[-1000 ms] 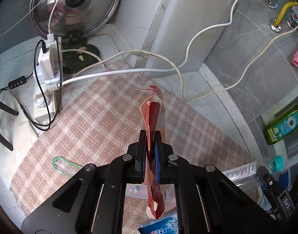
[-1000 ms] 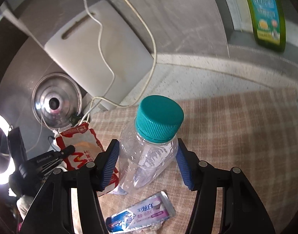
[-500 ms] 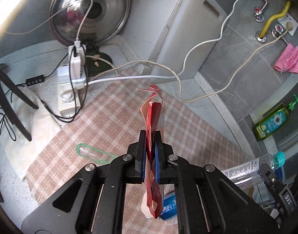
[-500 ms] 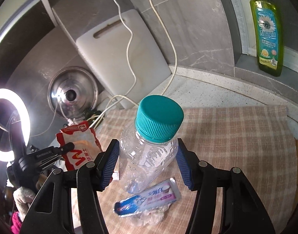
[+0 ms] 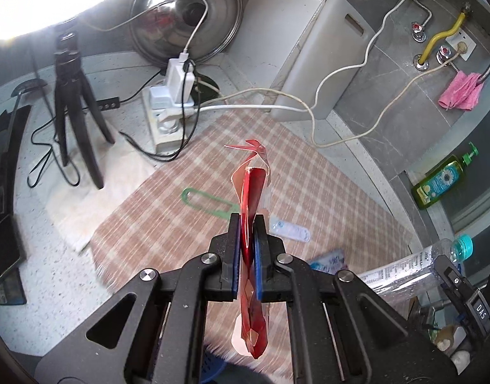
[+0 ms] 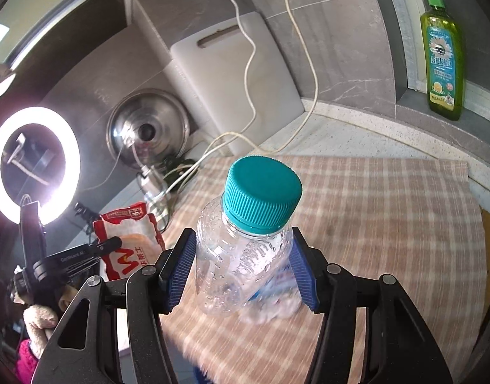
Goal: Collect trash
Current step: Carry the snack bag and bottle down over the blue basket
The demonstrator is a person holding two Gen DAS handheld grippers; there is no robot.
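My left gripper (image 5: 246, 224) is shut on a red and white snack wrapper (image 5: 253, 192), held edge-on above the checked cloth (image 5: 168, 224). The wrapper also shows in the right wrist view (image 6: 129, 243). My right gripper (image 6: 241, 256) is shut on a clear plastic bottle (image 6: 241, 265) with a teal cap (image 6: 262, 192); the bottle also shows in the left wrist view (image 5: 414, 265). A toothpaste tube (image 5: 289, 230), a blue wrapper (image 5: 328, 260) and a green plastic loop (image 5: 206, 201) lie on the cloth.
A power strip with plugs (image 5: 168, 105), cables, a steel lid (image 5: 187, 16), a cutting board (image 5: 325, 54) and a black tripod (image 5: 75, 96) stand at the back and left. A green dish soap bottle (image 5: 443, 179) stands on the right ledge. A ring light (image 6: 33, 163) glares left.
Both grippers have risen and drawn back from the cloth with their loads. More of the counter, the tripod and the ring light has come into view.
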